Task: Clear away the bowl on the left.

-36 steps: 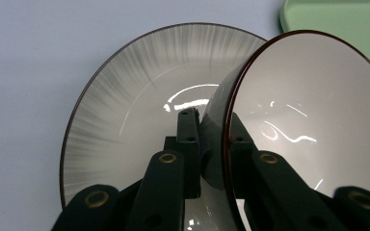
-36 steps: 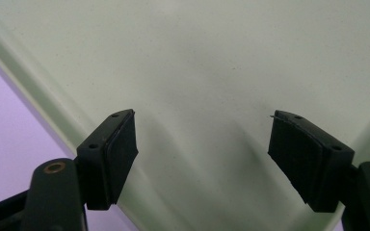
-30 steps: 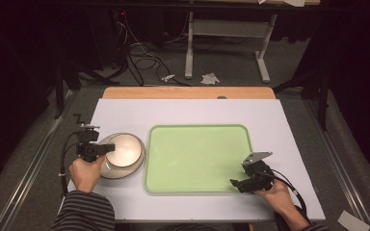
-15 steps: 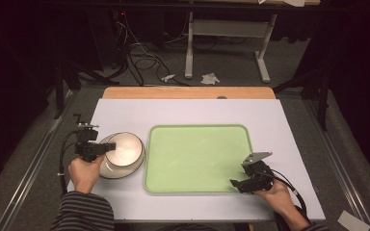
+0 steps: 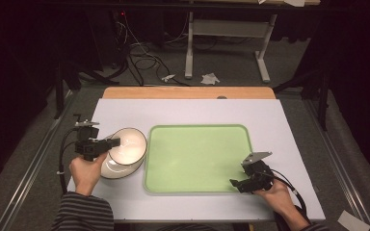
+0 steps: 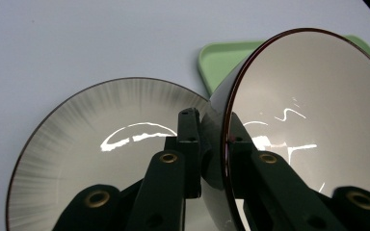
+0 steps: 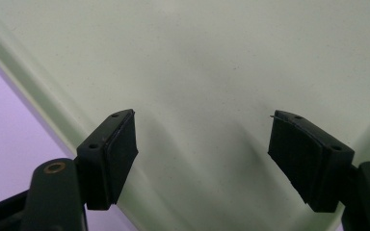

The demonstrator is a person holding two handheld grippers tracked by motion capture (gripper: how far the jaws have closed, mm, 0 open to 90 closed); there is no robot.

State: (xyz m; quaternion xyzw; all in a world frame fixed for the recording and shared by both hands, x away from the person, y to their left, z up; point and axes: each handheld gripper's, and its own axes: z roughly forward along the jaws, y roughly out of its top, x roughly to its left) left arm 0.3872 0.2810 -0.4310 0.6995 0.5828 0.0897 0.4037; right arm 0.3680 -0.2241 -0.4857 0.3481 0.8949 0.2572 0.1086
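Two shiny cream bowls with dark rims sit left of the green tray (image 5: 197, 154). The upper bowl (image 5: 127, 143) is tilted up off the lower bowl (image 5: 118, 168). My left gripper (image 5: 113, 142) is shut on the upper bowl's near-left rim. In the left gripper view, the jaws of the left gripper (image 6: 211, 139) pinch the rim of the upper bowl (image 6: 313, 110), with the streaked lower bowl (image 6: 77, 149) lying flat beneath and a tray corner (image 6: 217, 57) behind. My right gripper (image 5: 235, 183) hovers open over the tray's near-right corner. In the right gripper view, the right gripper (image 7: 202, 144) holds nothing above the tray (image 7: 197, 57).
The white tabletop (image 5: 188, 113) has a wooden strip (image 5: 188, 92) along its far edge. Beyond it, on the floor, are cables (image 5: 139, 53) and a desk frame (image 5: 226, 29). The tray's surface is bare.
The upper bowl, lying flat in the lower one earlier, is now raised and tilted by my left gripper. The right gripper has stayed in place.
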